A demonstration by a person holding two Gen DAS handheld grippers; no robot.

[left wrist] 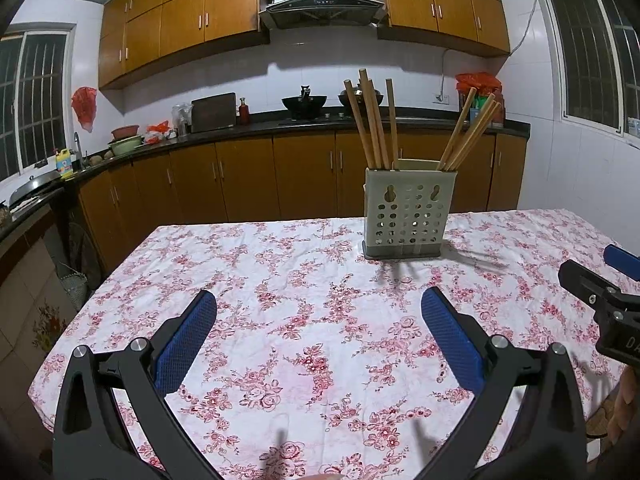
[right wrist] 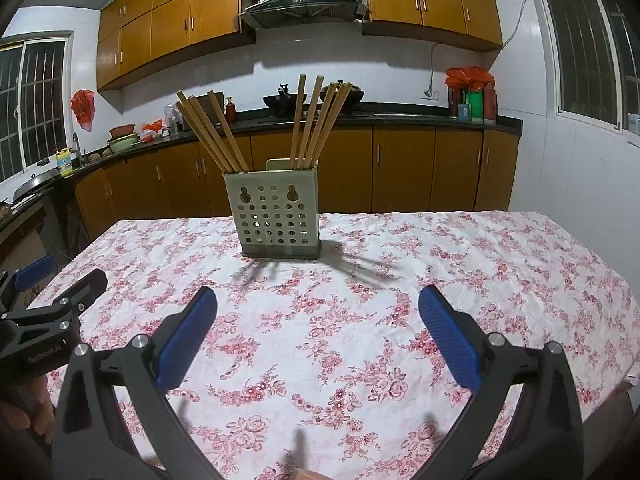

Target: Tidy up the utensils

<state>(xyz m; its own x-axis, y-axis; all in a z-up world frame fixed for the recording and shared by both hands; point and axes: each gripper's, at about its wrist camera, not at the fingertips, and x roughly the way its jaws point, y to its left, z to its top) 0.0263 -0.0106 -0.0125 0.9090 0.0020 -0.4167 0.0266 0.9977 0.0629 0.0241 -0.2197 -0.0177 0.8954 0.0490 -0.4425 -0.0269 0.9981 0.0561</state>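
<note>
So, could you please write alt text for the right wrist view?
A perforated utensil holder with two bunches of wooden chopsticks stands on a table covered with a floral tablecloth. The open right gripper faces it, holding nothing; the left gripper shows at the left edge. Kitchen cabinets stand behind.

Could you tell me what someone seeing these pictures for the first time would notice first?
Most likely the pale perforated utensil holder, standing upright toward the far side of the floral tablecloth, with wooden chopsticks fanning out of it in two bunches. Next come the left gripper and right gripper, each over the cloth, jaws spread wide and holding nothing. Behind is a kitchen with orange-brown cabinets.
</note>
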